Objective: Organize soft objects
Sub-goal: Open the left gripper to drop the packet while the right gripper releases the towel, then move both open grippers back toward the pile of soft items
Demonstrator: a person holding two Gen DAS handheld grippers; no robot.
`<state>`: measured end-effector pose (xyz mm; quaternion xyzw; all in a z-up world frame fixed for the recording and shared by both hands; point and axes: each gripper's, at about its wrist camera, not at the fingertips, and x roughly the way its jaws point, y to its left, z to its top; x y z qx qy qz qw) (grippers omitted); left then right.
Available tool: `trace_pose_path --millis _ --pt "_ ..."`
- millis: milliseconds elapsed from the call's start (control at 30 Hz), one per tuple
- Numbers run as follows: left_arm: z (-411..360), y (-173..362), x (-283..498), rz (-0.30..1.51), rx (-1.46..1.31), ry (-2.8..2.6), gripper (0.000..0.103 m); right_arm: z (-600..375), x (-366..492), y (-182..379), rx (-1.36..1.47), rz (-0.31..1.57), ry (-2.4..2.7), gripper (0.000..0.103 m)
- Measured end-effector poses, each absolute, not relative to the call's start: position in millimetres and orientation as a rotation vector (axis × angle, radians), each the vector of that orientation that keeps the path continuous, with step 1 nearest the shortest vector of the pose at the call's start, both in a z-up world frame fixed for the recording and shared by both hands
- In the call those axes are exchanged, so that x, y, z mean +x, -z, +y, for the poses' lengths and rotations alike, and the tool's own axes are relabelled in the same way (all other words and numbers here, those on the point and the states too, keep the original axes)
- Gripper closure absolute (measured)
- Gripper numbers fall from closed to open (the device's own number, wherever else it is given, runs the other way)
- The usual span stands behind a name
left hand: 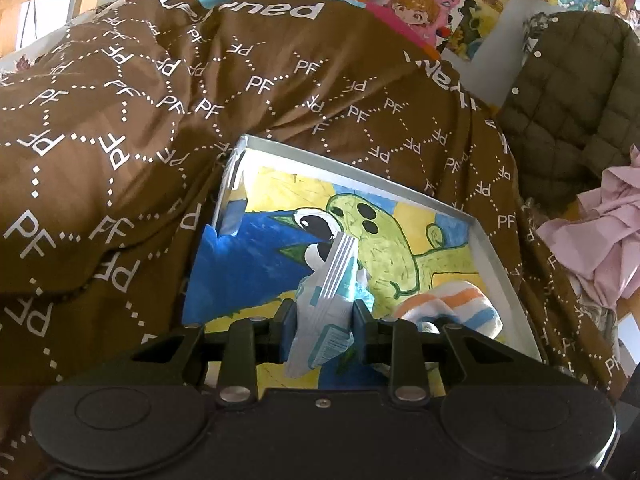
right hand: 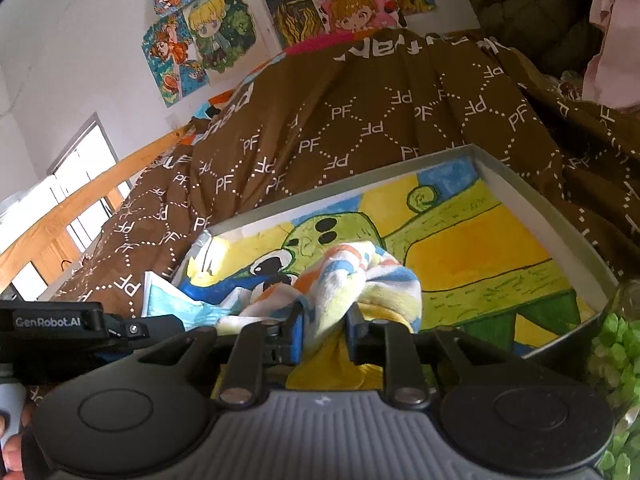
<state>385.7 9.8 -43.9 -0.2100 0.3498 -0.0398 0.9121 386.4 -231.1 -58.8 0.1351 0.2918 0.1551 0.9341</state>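
1. Left wrist view: my left gripper [left hand: 325,322] pinches a light blue-and-white sock [left hand: 326,280], held over the shallow box [left hand: 496,256] with the painted floor. It is soft and limp, best gripped at a bunched fold. A striped sock [left hand: 452,308] lies inside the box, to its right.
2. Right wrist view: my right gripper [right hand: 323,334] has the fluffy striped sock [right hand: 352,276] between its jaws, pads touching it, low inside the box [right hand: 540,208]. The brown blanket [right hand: 360,120] crowds the box's far wall.
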Motion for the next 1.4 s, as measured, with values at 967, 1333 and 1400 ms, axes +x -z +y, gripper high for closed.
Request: trace_pose_path --millis 967,1333,1400 --pt "-8 -25 282 0.373 -0.248 0.052 0.003 -263 274 -39 0.174 0.269 -0.270 0.000" --pt "-15 -48 204 0.241 -0.201 0.049 0.001 -262 195 -53 0.107 0.147 -0.198 0.000" --pt "-15 -49 191 0.228 -0.192 0.049 0.001 -263 180 -52 0.109 0.145 -0.186 0.000"
